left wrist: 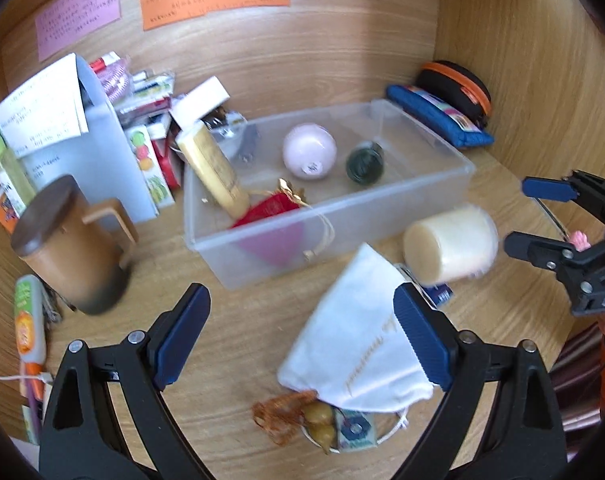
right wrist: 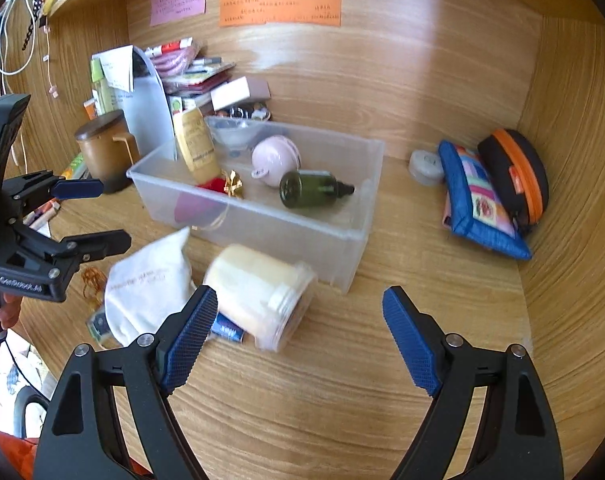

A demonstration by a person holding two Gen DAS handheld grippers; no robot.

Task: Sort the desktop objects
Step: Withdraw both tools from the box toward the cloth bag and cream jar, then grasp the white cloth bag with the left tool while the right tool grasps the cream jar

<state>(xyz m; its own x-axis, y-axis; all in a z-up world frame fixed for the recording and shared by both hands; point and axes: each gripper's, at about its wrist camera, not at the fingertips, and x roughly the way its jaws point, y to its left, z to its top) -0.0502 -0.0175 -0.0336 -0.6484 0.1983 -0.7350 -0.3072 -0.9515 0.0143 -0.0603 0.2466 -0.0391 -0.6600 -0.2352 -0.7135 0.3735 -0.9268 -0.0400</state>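
A smooth cream cylindrical jar (right wrist: 262, 294) lies on its side on the wood-grain desk (right wrist: 342, 380), just before the translucent plastic bin (right wrist: 342, 236), beside a soft white cloth pouch (left wrist: 358, 336). Both the left gripper (left wrist: 302, 336) and right gripper (right wrist: 300, 336) gape empty, ribbed blue pads apart.

The right gripper (right wrist: 300, 334) stands with its blue pads wide apart and nothing between them, only bare wooden desk (right wrist: 342, 400). Just beyond its left pad lies a cream-filled clear jar (right wrist: 262, 294) on its side, over a small blue packet (right wrist: 227, 332). Left of that jar sits a white drawstring pouch (right wrist: 144, 292). Farther ahead is a clear plastic bin (right wrist: 262, 220) holding a dark green bottle (right wrist: 310, 189), a pink round case (right wrist: 274, 158) and a yellow tube (right wrist: 194, 146). Off to the far left the left gripper (right wrist: 90, 216) hangs open. Ahead to the right, a blue patchwork pouch (right wrist: 478, 204) leans against a black, orange-zipped case (right wrist: 514, 172).
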